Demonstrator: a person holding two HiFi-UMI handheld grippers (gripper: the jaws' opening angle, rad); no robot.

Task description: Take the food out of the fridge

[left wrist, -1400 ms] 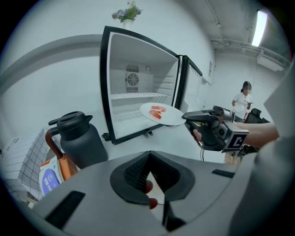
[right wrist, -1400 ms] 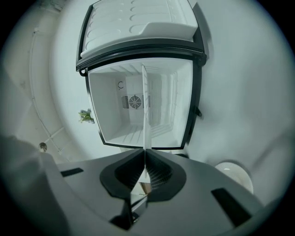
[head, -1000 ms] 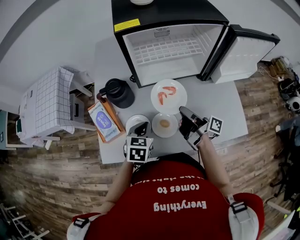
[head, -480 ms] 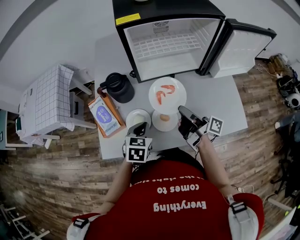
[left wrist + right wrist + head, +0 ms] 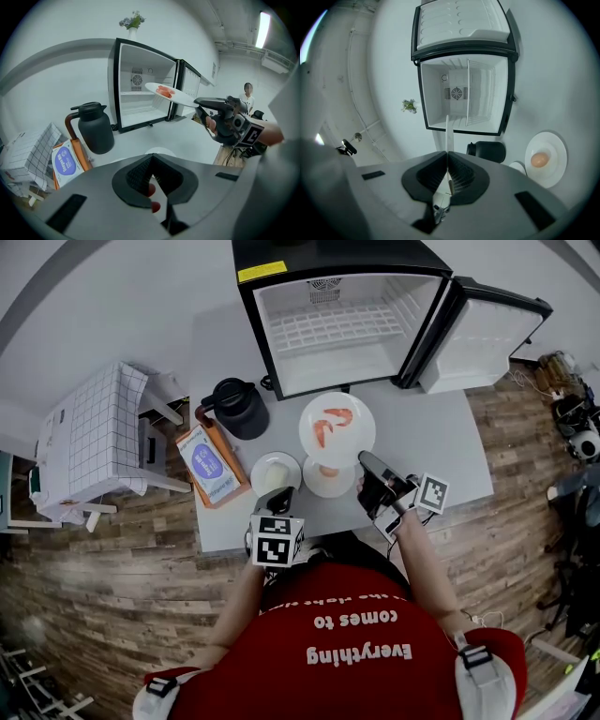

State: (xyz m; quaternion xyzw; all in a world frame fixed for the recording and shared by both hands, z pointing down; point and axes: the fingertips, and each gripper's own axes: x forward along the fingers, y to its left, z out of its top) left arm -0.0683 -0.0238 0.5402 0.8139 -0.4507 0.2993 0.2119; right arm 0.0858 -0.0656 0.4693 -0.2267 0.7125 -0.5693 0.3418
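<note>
Now rt tongs grip shrimp plate, edge-on right gripper view, lt tongs clenched.

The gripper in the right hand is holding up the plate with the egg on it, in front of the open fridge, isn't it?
Not quite. The right gripper is holding up the plate of shrimp by its rim, in front of the open fridge. The left gripper view shows this. The egg plate lies on the table, held by nothing.
</note>
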